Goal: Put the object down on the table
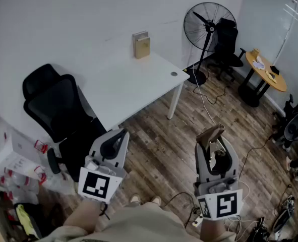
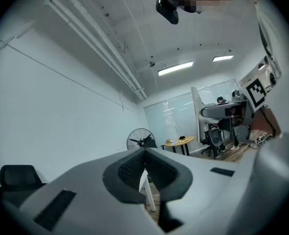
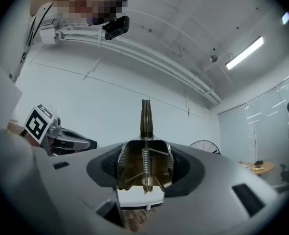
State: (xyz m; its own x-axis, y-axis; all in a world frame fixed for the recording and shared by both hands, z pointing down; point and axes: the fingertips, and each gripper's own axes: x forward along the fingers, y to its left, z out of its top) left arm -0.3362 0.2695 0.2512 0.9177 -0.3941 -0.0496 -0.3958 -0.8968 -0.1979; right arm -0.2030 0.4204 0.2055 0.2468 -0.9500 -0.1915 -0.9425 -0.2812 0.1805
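Wears loose beige clothing [image 1: 138, 221] and pale shoes [image 1: 134, 199]. Carries on the head a small black camera [image 2: 167, 9]. Left gripper [image 1: 120, 133] and right gripper [image 1: 214, 144] alike: smooth light grey plastic shell, wide at the base and narrow toward the jaws. Dark ribbed pads [image 2: 129, 168] on the inner side. At the rear of each, a marker cube [image 1: 95, 184] with black-and-white square patterns. Small dark rectangular slots [image 2: 55, 208] sunk in the shell

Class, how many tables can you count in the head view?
2: a white rectangular table against the wall, centre; a small round wooden table far right.
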